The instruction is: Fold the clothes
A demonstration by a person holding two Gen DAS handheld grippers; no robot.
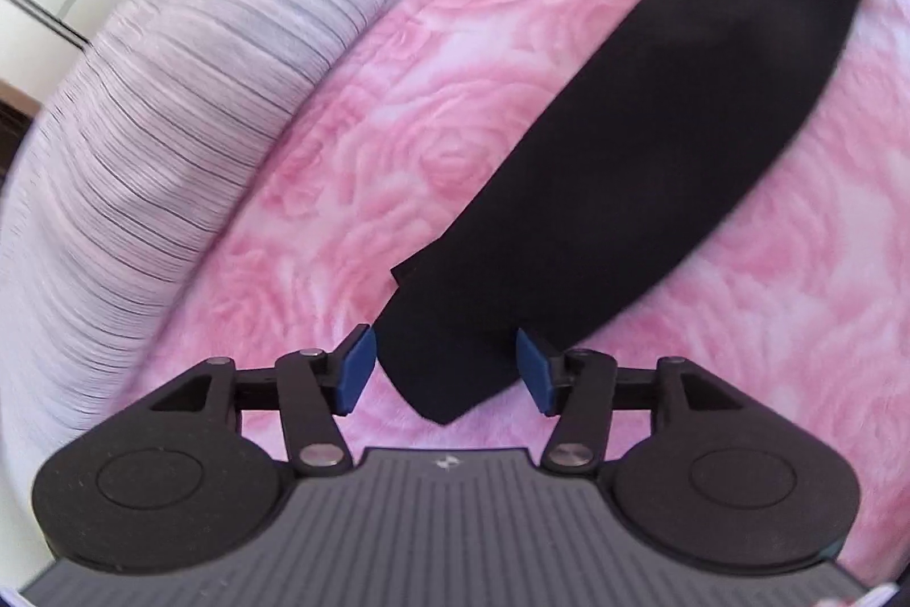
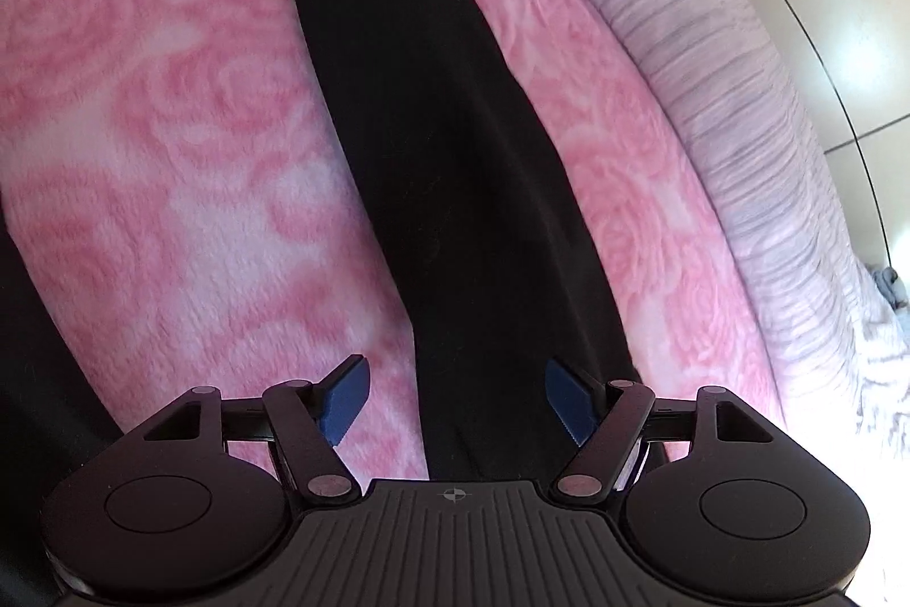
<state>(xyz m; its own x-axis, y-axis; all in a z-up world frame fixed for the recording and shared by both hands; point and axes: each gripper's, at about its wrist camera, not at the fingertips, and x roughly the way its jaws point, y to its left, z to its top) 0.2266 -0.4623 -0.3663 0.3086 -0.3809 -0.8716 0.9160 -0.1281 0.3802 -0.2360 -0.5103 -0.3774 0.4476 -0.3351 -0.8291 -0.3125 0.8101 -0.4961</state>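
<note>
A long black garment (image 1: 654,140) lies flat on a pink rose-patterned blanket (image 1: 398,106). In the left wrist view its narrow end reaches down between the blue pads of my left gripper (image 1: 446,371), which is open and holds nothing. In the right wrist view the same black garment (image 2: 455,186) runs from the top of the frame down between the blue pads of my right gripper (image 2: 455,399), which is open and holds nothing. The blanket also shows in the right wrist view (image 2: 170,123).
A grey-white striped bedcover (image 1: 170,106) borders the pink blanket, also seen in the right wrist view (image 2: 768,152). Cream wardrobe doors (image 2: 824,9) stand beyond the bed. The person's dark clothing (image 2: 34,351) is at the left edge.
</note>
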